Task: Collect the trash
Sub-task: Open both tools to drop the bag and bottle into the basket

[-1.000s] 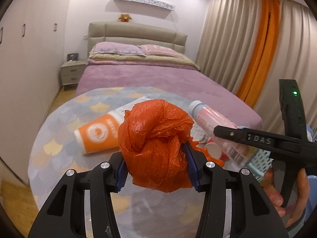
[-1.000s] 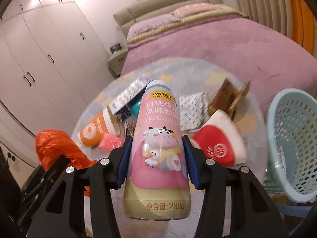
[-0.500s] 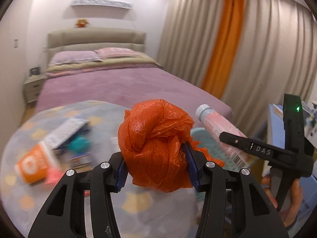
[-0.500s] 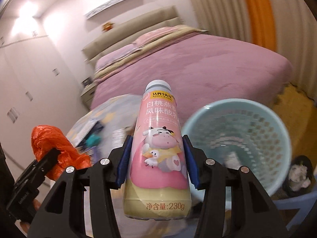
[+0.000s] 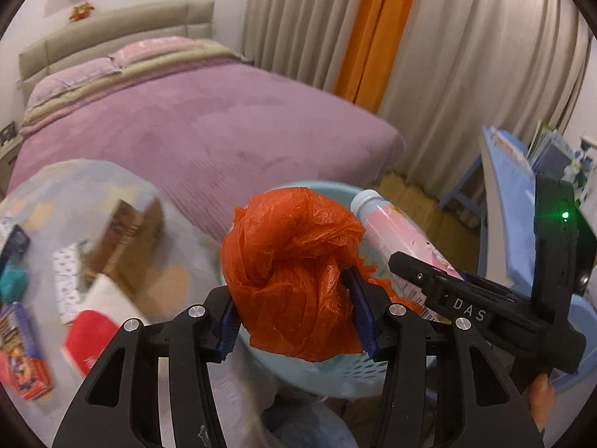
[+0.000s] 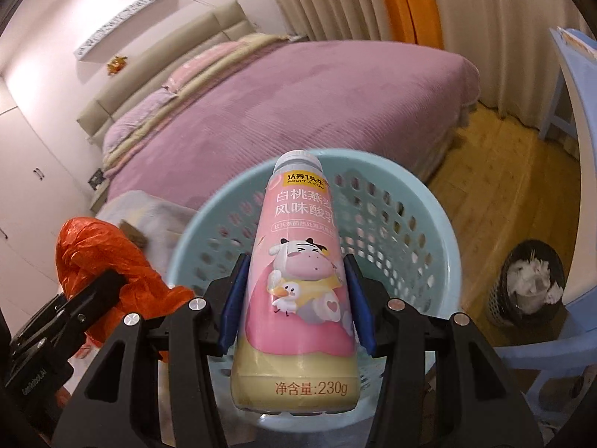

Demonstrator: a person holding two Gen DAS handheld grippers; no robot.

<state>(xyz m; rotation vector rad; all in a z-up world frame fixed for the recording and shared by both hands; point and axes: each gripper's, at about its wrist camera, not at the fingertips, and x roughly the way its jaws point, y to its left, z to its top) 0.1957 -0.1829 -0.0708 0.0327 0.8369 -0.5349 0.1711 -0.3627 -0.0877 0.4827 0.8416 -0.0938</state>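
Note:
My left gripper (image 5: 296,317) is shut on a crumpled orange plastic bag (image 5: 291,276), held just above the near rim of a light blue perforated basket (image 5: 335,369). My right gripper (image 6: 294,298) is shut on a pink yogurt drink bottle (image 6: 296,280) with a cow picture, held upright over the same basket (image 6: 440,231). The bottle (image 5: 395,235) and right gripper show at the right of the left wrist view. The orange bag (image 6: 100,261) shows at the left of the right wrist view.
A round table (image 5: 186,261) on the left holds a red and white cup (image 5: 97,332), a brown carton (image 5: 130,239) and small boxes. A purple bed (image 6: 298,100) lies behind. A black bin with paper (image 6: 530,283) and a blue chair (image 6: 574,112) stand at right.
Both grippers have swung right, away from the table, and now hover over the blue basket. Each keeps its hold on its item.

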